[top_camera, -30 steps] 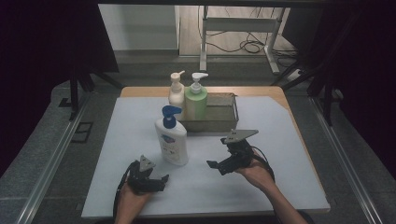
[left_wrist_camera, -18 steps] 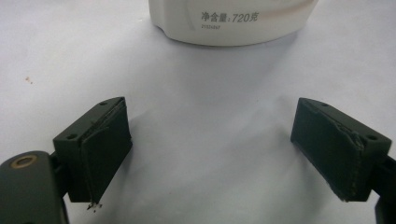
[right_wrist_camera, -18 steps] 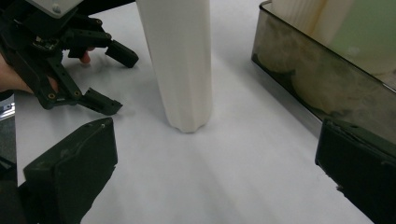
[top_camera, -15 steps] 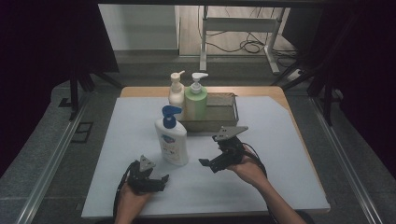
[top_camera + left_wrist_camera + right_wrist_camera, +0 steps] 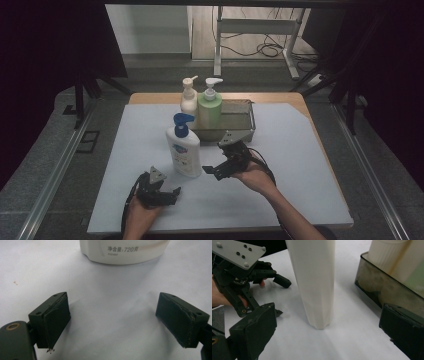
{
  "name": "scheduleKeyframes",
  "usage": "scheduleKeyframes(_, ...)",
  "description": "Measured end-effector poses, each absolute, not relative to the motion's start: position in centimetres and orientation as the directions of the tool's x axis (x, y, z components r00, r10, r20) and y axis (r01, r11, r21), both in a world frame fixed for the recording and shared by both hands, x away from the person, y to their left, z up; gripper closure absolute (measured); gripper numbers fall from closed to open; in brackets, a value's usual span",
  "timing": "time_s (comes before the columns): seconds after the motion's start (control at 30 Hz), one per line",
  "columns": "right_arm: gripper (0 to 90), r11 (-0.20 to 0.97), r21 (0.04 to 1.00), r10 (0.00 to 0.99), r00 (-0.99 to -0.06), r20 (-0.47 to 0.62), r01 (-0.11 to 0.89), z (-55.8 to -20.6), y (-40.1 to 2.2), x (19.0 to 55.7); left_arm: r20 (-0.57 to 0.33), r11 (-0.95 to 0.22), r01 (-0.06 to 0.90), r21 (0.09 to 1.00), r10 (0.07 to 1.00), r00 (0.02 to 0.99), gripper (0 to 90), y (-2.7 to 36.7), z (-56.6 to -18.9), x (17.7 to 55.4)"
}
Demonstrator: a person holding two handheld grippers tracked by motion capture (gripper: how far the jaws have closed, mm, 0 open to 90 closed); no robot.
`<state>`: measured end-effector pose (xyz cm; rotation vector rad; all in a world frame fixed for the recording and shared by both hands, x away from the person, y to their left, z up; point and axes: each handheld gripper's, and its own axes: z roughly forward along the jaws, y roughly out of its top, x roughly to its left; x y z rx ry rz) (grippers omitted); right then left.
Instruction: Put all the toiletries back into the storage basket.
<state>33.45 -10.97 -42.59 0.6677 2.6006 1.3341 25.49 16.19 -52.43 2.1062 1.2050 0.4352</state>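
L gripper (image 5: 172, 192): nearest, low on the white mat (image 5: 300, 165), in the person's left hand (image 5: 140, 217); jaws spread wide, nothing btwn them. Left gripper view: both pads (image 5: 56, 320) apart w/ bare mat in the gap.
R gripper (image 5: 209, 171): a bit farther, held in the right hand (image 5: 252, 175), pointing left toward the bottle; jaws wide, nothing held. Grey plate sits on top.
Blue-cap bottle (image 5: 182, 147): upright on the mat, just beside the R gripper's tips, on their left in the high view. Right gripper view: its white body (image 5: 315, 282) stands ahead of the gap btwn the jaws, nearer the left pad (image 5: 254, 332), not touching either one. Left gripper view: bottle base (image 5: 123, 251) w/ printed text is straight ahead of the L jaws, apart from them.
L vs R: right gripper view shows the L gripper (image 5: 282, 280) past the bottle, on its far side.
Tray (image 5: 248, 121): dark, clear-walled, behind the blue-cap bottle, near the mat's back edge; its wall (image 5: 372, 282) is close to the R gripper's right pad.
Green bottle (image 5: 210, 107): upright in the tray's left end.
Cream bottle (image 5: 189, 100): just left of the green one, touching or nearly so; can't tell if inside the tray.
Table (image 5: 160, 97): wood edge shows beyond the mat.
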Motion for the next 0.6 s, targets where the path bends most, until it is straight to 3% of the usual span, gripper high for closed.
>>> scheduleKeyframes(0.6,7.8,0.524,0.803,0.416,-0.908,0.050,0.285,-41.8,-7.2,34.4,-0.034,-0.358,0.632,0.688,0.853,0.520,11.8,16.2,-52.4,25.5)
